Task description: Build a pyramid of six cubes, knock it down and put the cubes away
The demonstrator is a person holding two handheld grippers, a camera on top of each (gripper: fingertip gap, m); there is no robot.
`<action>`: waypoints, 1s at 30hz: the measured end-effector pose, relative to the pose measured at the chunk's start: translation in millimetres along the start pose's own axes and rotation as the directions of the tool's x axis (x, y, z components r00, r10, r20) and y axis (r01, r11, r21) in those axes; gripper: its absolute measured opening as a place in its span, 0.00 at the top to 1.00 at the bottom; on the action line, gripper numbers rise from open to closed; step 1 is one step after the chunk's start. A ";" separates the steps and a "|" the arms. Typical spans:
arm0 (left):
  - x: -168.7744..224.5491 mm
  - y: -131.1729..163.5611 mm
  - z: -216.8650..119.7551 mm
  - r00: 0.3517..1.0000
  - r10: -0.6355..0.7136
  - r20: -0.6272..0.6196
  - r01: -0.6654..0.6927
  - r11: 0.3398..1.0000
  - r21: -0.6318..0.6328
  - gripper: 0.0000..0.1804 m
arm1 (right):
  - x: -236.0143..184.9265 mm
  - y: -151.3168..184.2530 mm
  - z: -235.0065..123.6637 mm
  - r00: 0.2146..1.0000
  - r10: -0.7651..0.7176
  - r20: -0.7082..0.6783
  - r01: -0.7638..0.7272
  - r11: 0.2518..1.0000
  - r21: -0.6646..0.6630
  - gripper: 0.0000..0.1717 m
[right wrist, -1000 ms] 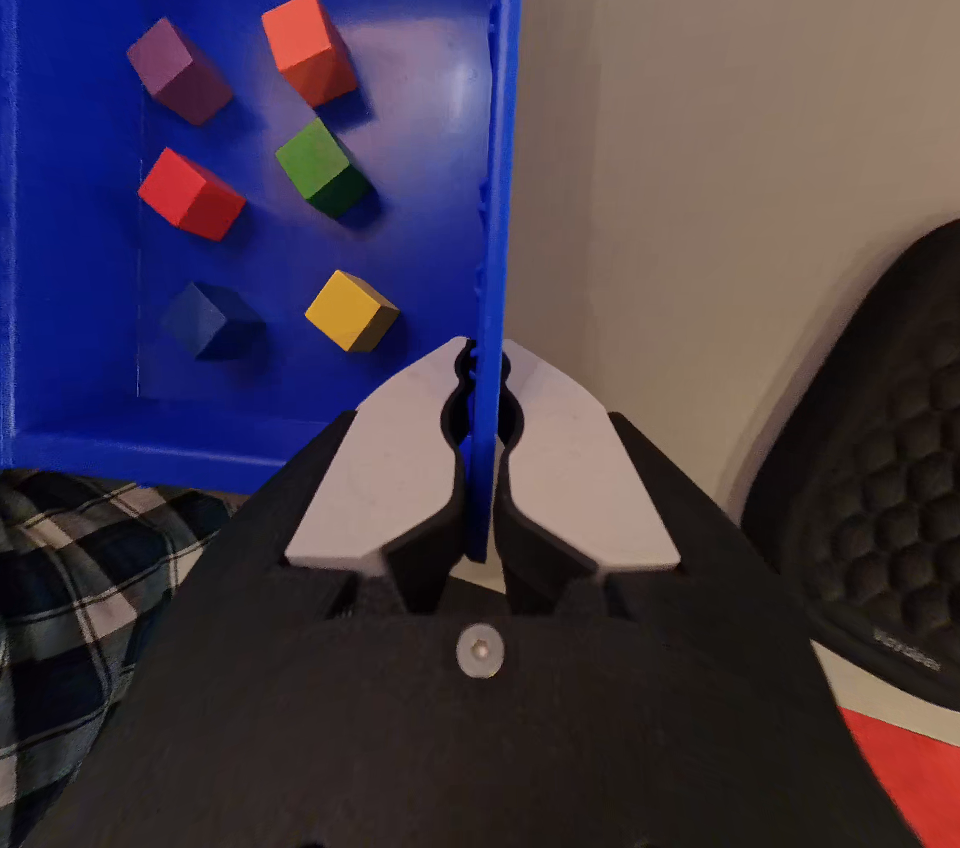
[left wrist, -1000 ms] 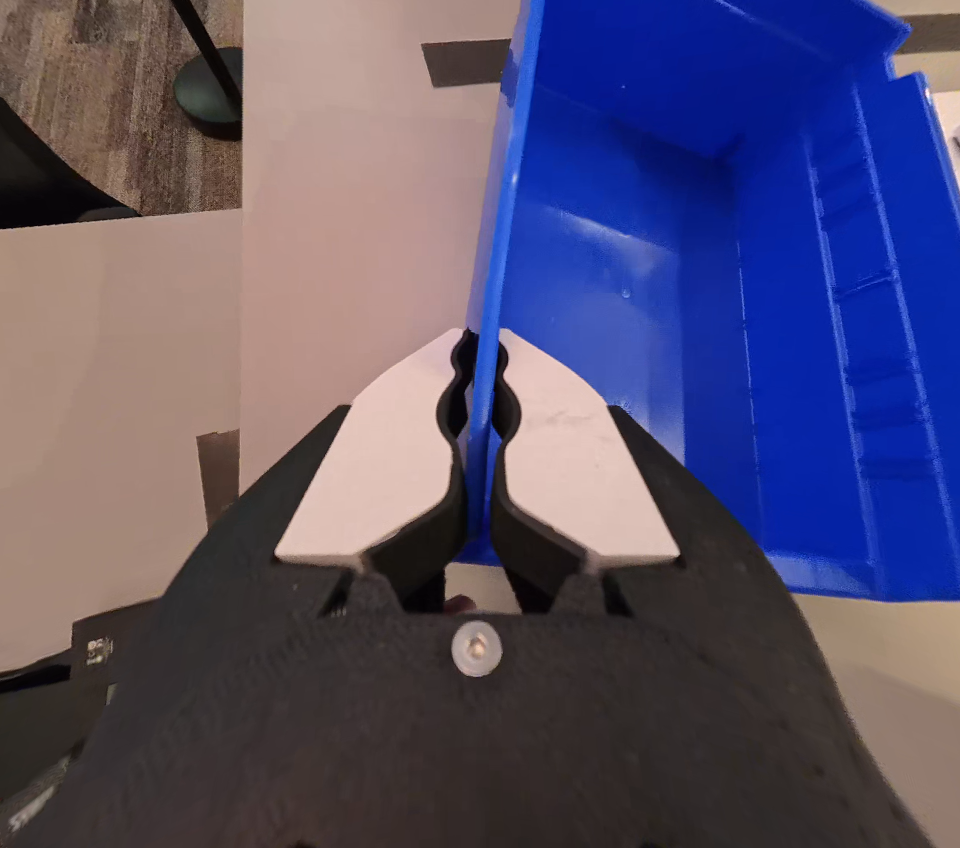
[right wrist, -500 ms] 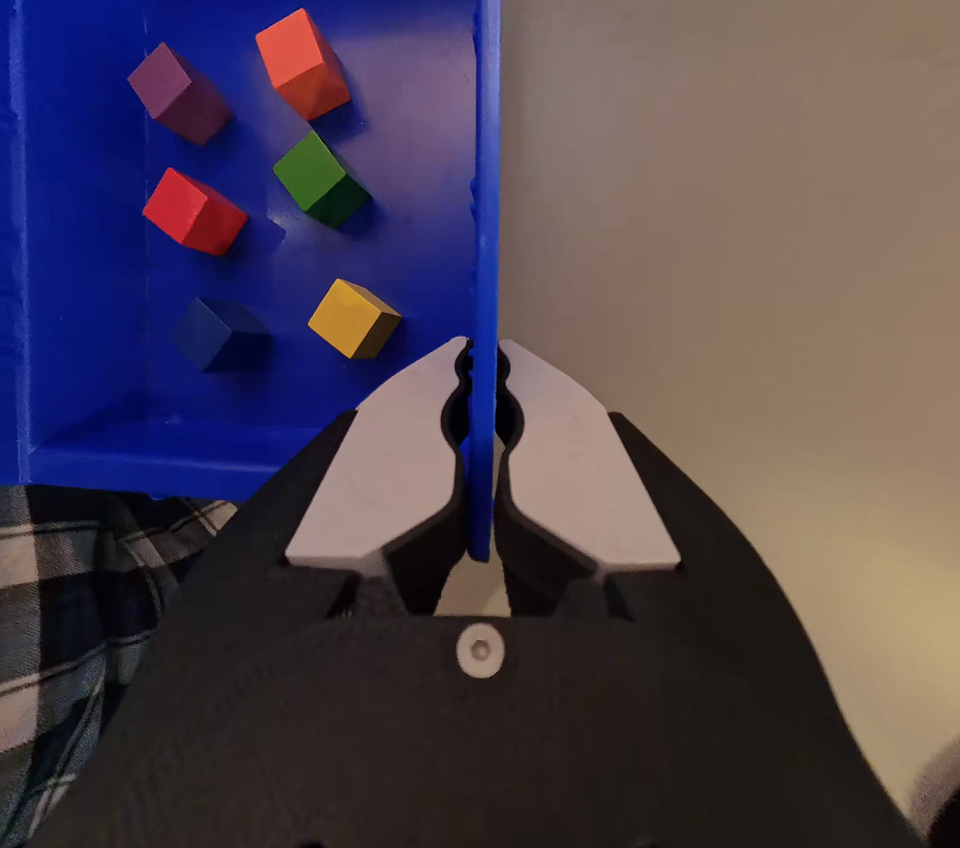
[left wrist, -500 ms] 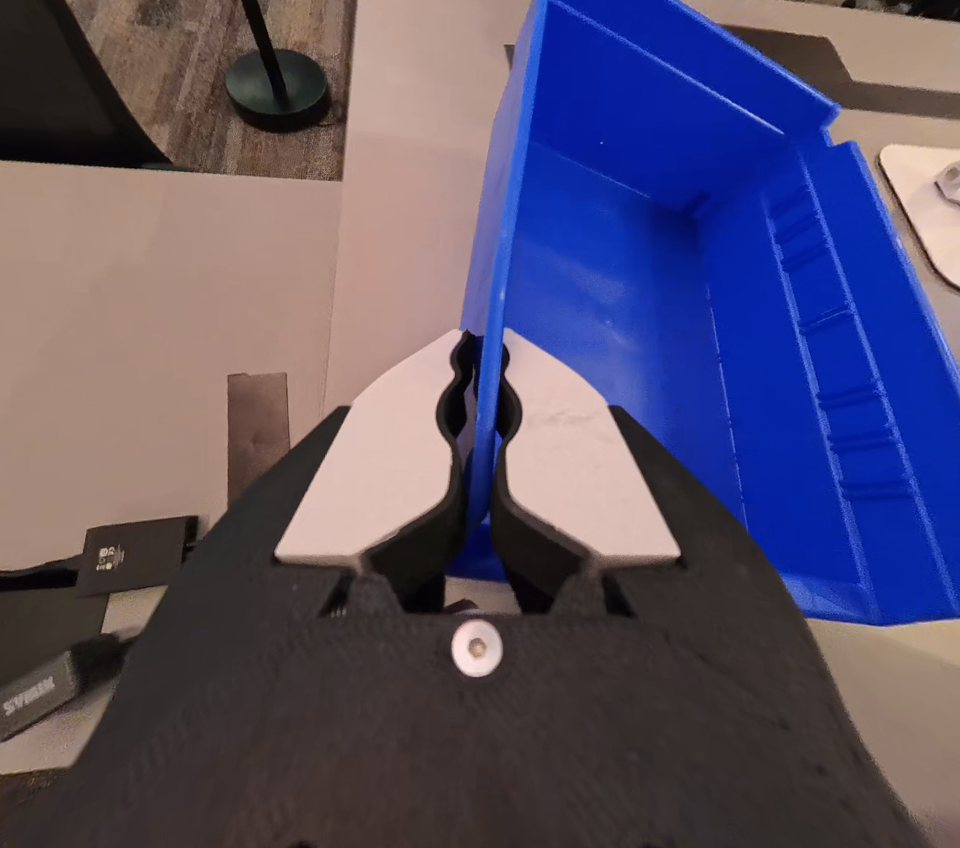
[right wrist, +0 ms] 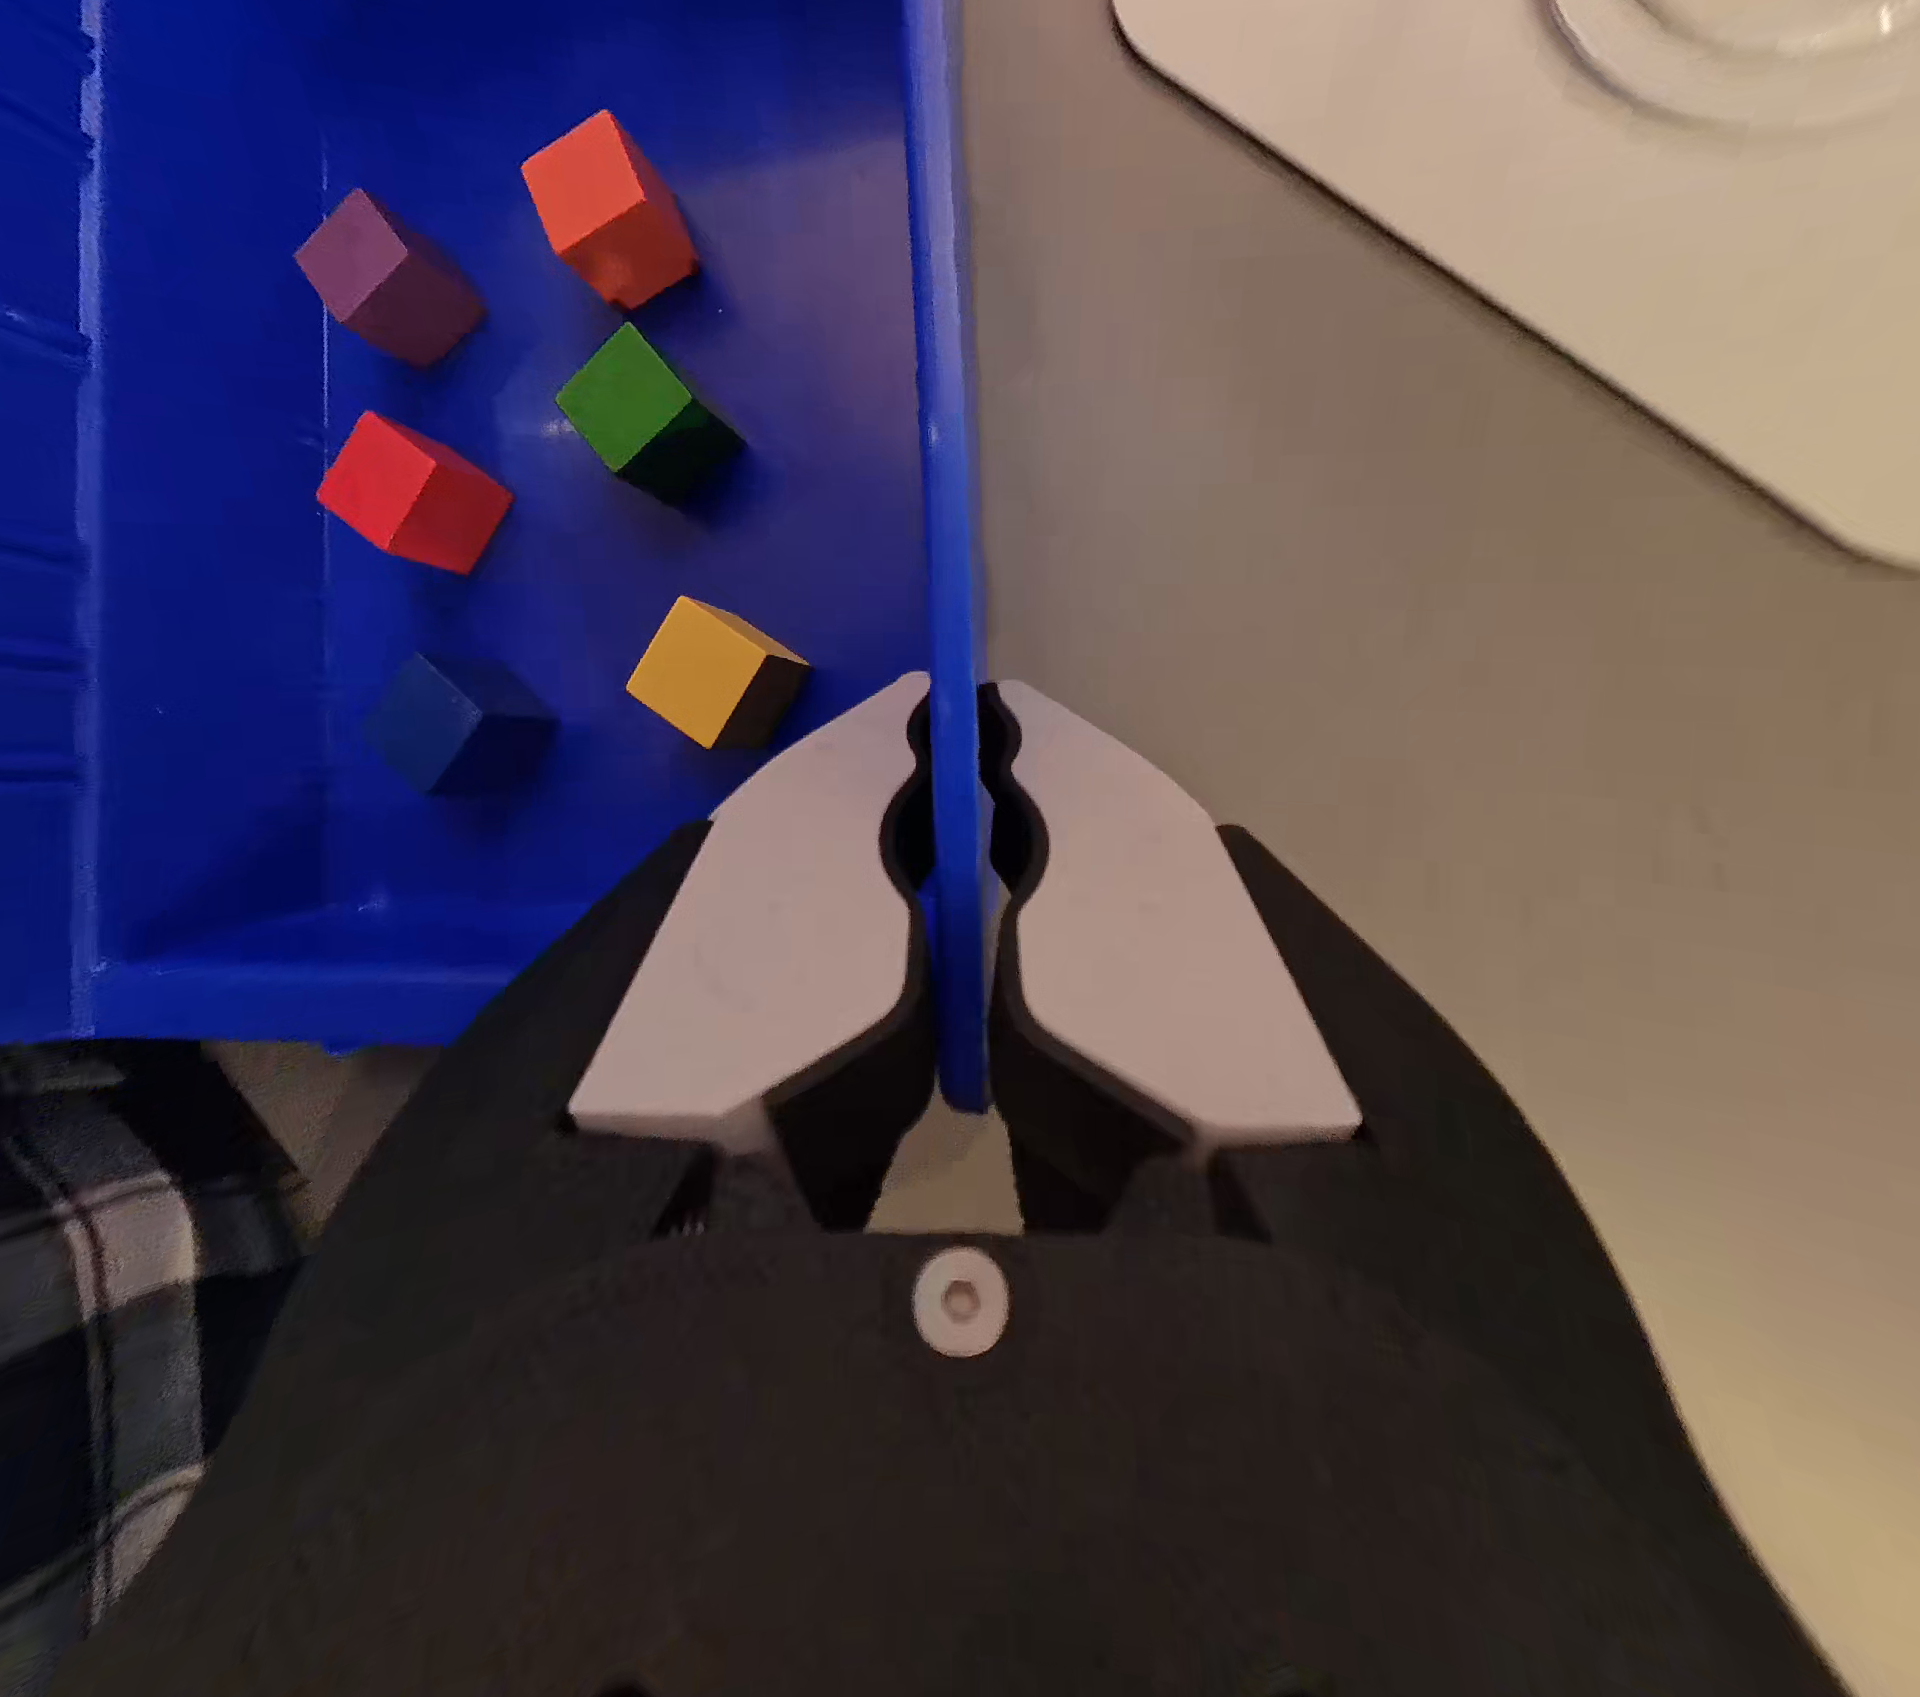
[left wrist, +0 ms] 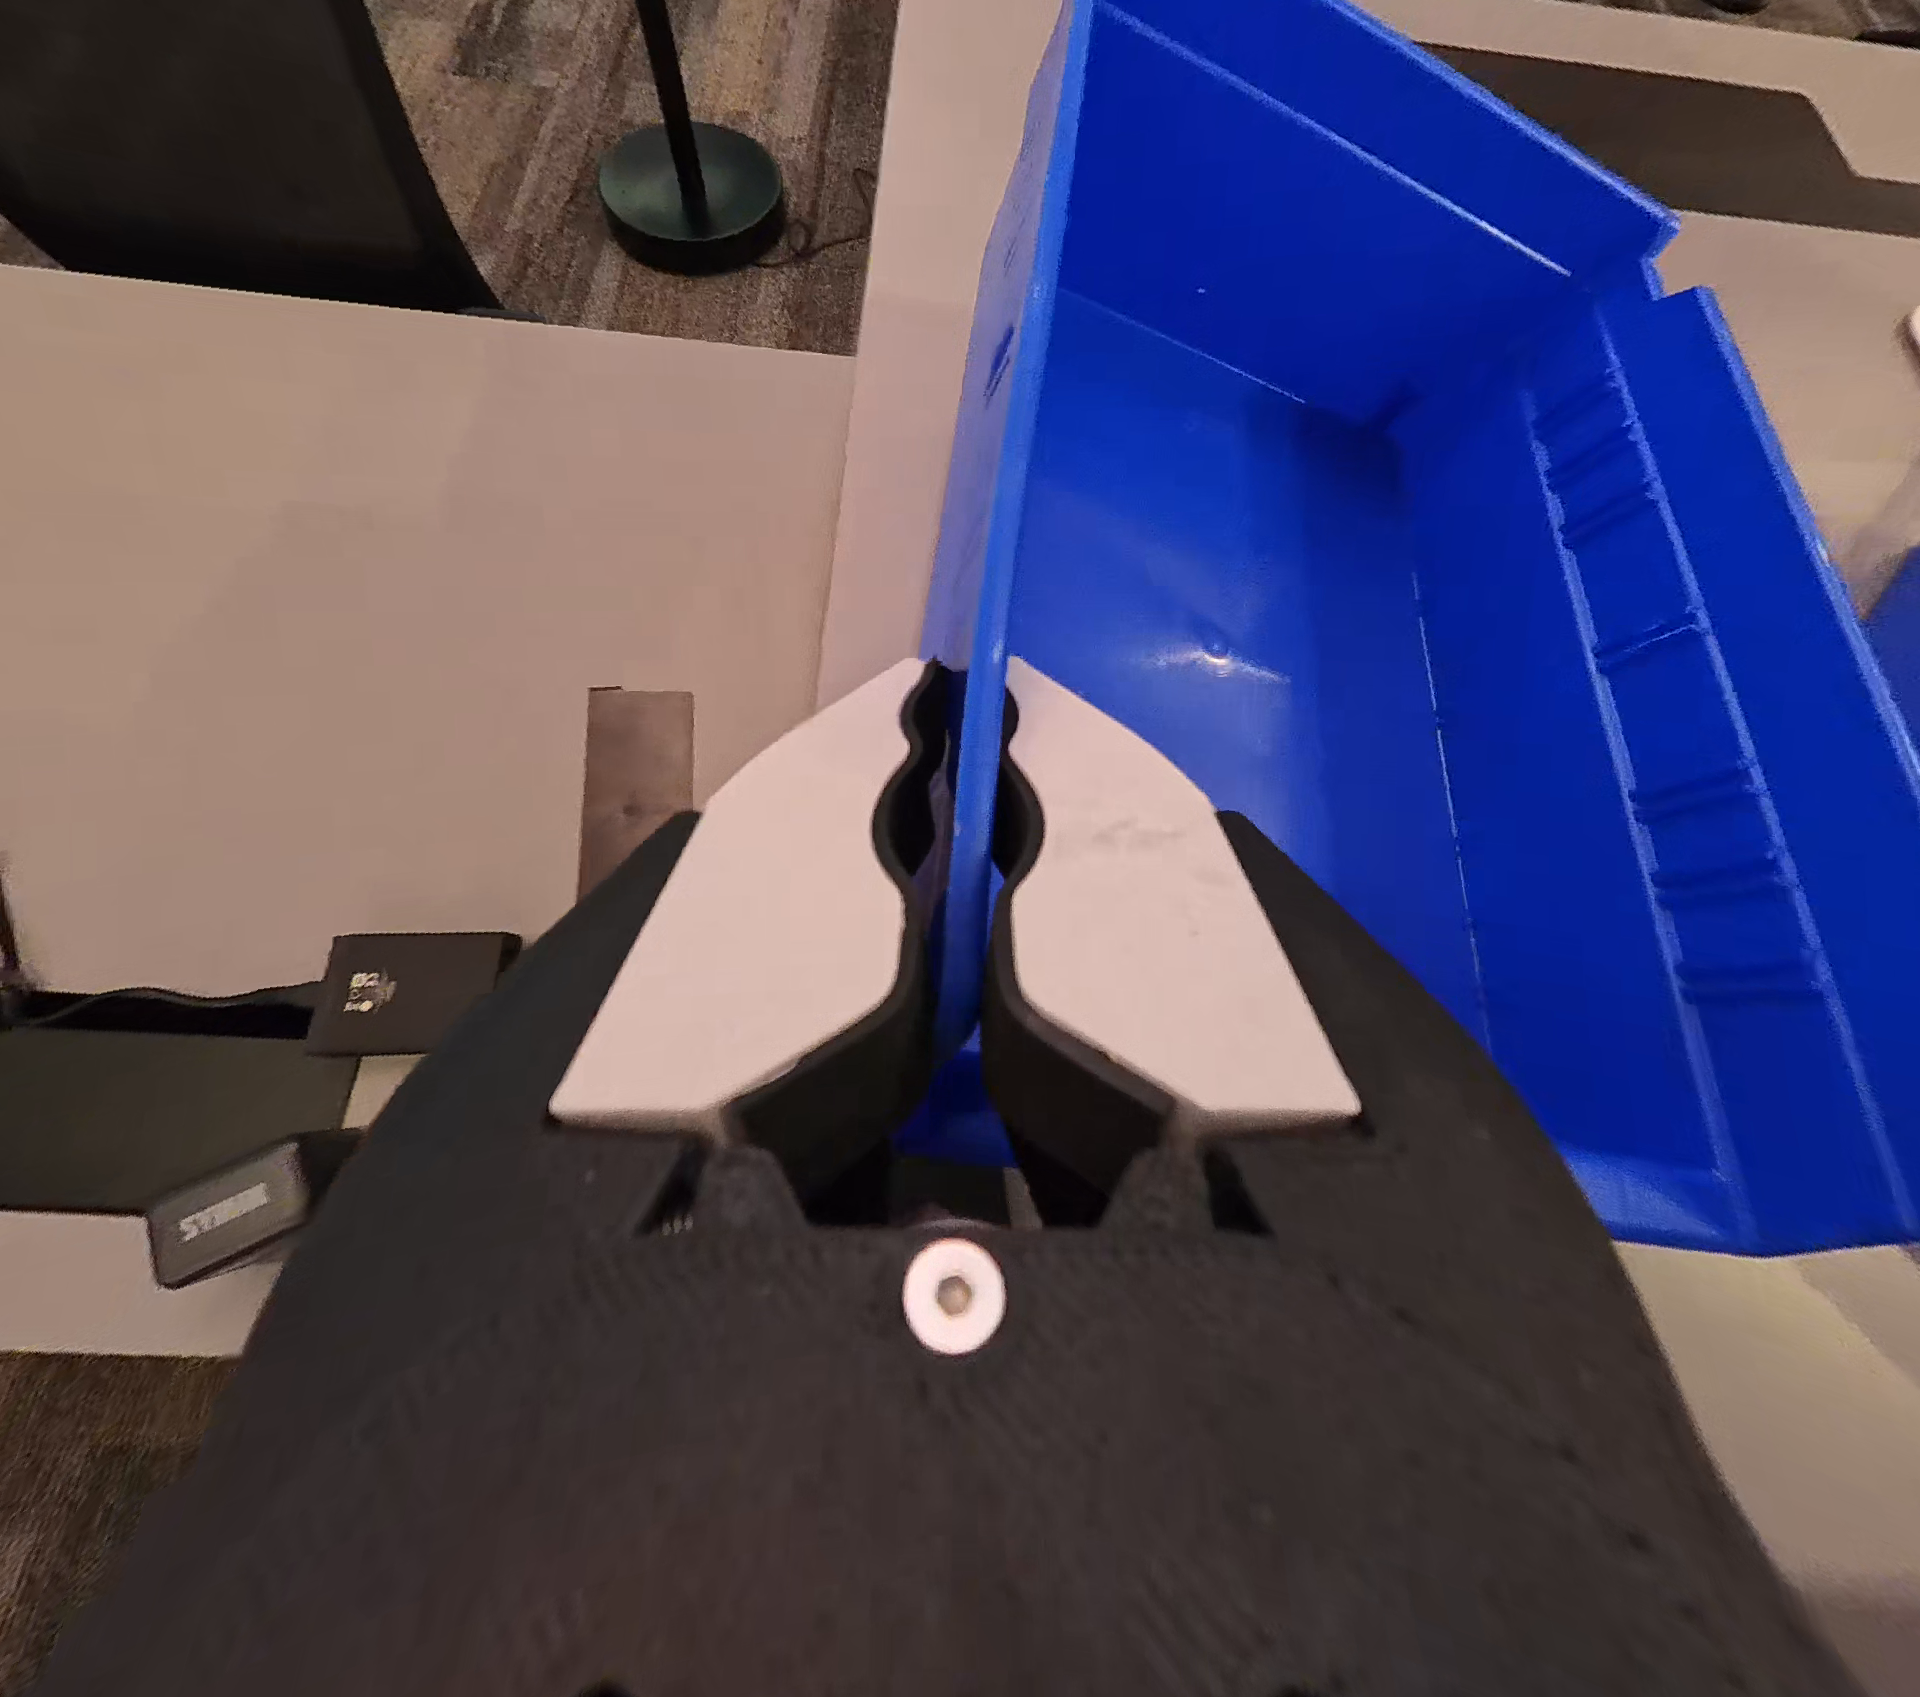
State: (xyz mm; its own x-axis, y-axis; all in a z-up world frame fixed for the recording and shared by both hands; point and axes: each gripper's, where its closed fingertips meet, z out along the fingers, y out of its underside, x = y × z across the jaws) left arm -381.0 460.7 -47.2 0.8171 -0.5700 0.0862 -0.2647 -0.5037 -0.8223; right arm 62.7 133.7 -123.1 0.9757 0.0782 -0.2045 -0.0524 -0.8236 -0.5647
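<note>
Both grippers clamp walls of the blue bin (left wrist: 1226,567). My left gripper (left wrist: 971,691) is shut on the bin's left wall, which runs between its pads. My right gripper (right wrist: 956,702) is shut on the bin's right wall (right wrist: 940,400). In the right wrist view several cubes lie loose on the bin floor: orange (right wrist: 608,208), purple (right wrist: 384,276), green (right wrist: 639,411), red (right wrist: 410,494), yellow (right wrist: 712,671) and dark blue (right wrist: 452,722). The left wrist view shows only a bare part of the bin floor; the cubes are hidden from it.
The bin is over a beige table (left wrist: 364,567). A white tray with a clear lid (right wrist: 1558,120) lies right of the bin. Dark tape (left wrist: 636,764) and small black devices (left wrist: 395,993) lie at the table's left. A plaid cloth (right wrist: 114,1284) shows below the bin. A stanchion base (left wrist: 691,193) stands on the floor. Tip to tip, the grippers are about 55 centimeters apart.
The bin has been carried along in both grasps: the background shifted, a white tray came into the right view and the black pad left it. The cubes barely moved inside.
</note>
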 end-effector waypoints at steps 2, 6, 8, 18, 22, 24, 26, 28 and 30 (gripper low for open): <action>-4.6 -0.8 -2.5 1.000 -0.001 0.011 0.001 1.000 0.002 0.97 | -5.4 -15.8 12.1 0.999 -0.041 0.019 0.041 0.999 0.012 0.96; -9.8 -4.8 -4.9 1.000 0.006 0.028 -0.006 1.000 0.003 0.97 | -3.4 -41.3 8.8 0.993 -0.111 0.036 0.108 0.992 0.070 0.70; -9.9 -6.6 -4.5 0.999 0.011 0.031 -0.012 1.000 0.001 0.97 | -3.4 -53.9 -12.5 0.970 -0.242 0.008 0.238 0.961 0.141 0.66; -2.4 -17.5 -0.1 0.998 0.029 0.047 -0.030 0.999 0.017 0.97 | -103.0 42.1 -12.0 0.434 -0.758 0.486 0.852 0.522 0.053 0.68; -0.5 -21.2 -4.1 0.998 0.024 0.056 -0.026 0.999 0.030 0.97 | -109.1 42.8 6.3 0.340 -0.821 0.459 0.904 0.420 0.081 0.85; -2.2 -24.8 -9.6 0.998 0.014 0.062 -0.017 0.999 0.049 0.97 | -113.8 37.7 11.5 0.310 -0.830 0.464 0.915 0.393 0.092 0.86; -6.9 -30.1 -18.4 0.997 -0.003 0.074 -0.003 0.997 0.072 0.97 | -119.8 31.4 17.5 0.285 -0.840 0.461 0.921 0.373 0.110 0.86; -13.2 -36.3 -29.7 0.996 -0.015 0.088 0.007 0.996 0.094 0.97 | -126.3 22.9 25.3 0.281 -0.840 0.464 0.919 0.374 0.121 0.87; -20.0 -41.5 -42.2 0.994 -0.021 0.105 0.010 0.994 0.109 0.97 | -133.6 10.7 36.1 0.295 -0.835 0.465 0.911 0.392 0.127 0.87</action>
State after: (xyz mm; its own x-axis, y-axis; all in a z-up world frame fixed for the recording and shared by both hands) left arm -407.9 465.6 8.9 0.8720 -0.4875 0.0438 -0.1994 -0.4357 -0.8777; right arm -75.9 134.7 -130.6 0.2327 0.9717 0.0396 0.8414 -0.1807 -0.5093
